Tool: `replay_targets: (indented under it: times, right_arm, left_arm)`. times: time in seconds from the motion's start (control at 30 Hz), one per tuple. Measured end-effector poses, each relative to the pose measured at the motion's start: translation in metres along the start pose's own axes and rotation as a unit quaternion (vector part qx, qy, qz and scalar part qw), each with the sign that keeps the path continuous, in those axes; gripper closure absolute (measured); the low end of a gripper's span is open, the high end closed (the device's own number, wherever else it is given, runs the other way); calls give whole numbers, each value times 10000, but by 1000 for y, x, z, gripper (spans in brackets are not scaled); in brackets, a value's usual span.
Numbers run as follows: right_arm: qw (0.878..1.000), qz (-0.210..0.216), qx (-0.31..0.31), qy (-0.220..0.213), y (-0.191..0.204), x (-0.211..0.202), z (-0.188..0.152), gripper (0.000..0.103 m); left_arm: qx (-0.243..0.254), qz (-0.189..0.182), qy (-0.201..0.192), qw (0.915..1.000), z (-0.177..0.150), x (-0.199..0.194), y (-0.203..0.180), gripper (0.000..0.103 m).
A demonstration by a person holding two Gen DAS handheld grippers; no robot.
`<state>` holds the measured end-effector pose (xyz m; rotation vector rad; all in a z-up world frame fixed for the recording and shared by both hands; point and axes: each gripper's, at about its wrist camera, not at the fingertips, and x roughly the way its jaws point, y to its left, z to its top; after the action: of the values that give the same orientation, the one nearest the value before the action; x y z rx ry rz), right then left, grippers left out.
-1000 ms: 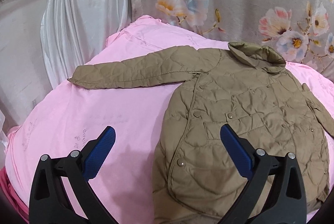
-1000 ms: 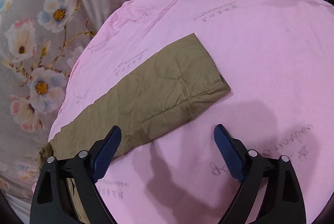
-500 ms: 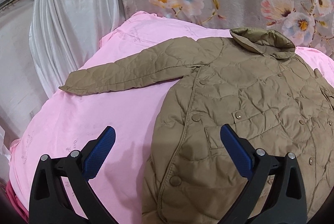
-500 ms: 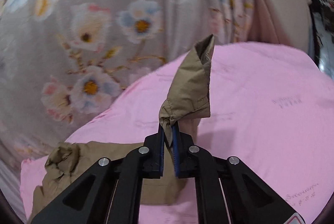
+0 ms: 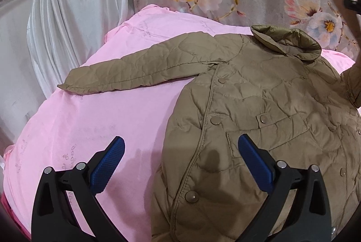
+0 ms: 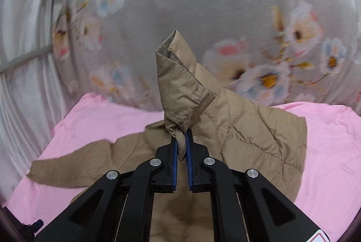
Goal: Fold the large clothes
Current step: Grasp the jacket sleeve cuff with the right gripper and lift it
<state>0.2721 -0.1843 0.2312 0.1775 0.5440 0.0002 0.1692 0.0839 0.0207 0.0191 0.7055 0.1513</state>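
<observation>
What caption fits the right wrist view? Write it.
Right gripper shut on the jacket sleeve, lifted above the pink sheet.

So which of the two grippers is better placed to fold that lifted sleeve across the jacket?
The right gripper: its fingers are already clamped on the sleeve cuff, raised above the jacket. The left gripper is open and holds nothing, hovering over the jacket's side edge.

A pink sheet (image 5: 94, 120) covers the bed, creased and marked with faint scribbles toward the lower left of the frame. A tan quilted jacket (image 5: 266, 111) lies flat on it at centre and right, front up, collar toward the top, one sleeve (image 5: 144, 70) stretched out to the left.
</observation>
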Motion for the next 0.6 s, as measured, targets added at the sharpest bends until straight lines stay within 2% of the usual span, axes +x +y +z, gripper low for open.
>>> replay_targets:
  times: [0.23, 0.37, 0.43, 0.5, 0.6]
  right_arm:
    - [9960, 276, -440, 725, 67, 62, -47, 95]
    - [9916, 287, -673, 1071, 85, 89, -79, 88]
    - [9880, 406, -832, 1238, 91, 95, -92, 80]
    - [9863, 569, -917, 1251, 93, 87, -98, 56]
    - [9892, 615, -935, 944, 80, 58, -96, 53]
  left_arm:
    - [9, -82, 191, 9998, -9, 15, 1, 5]
    - [1, -138, 270, 9995, -12, 21, 2, 5]
    - [14, -182, 305, 9994, -13, 23, 2, 5]
    - [15, -277, 343, 9990, -13, 24, 2, 5]
    - [-113, -643, 405, 9970, -2, 19, 7, 5]
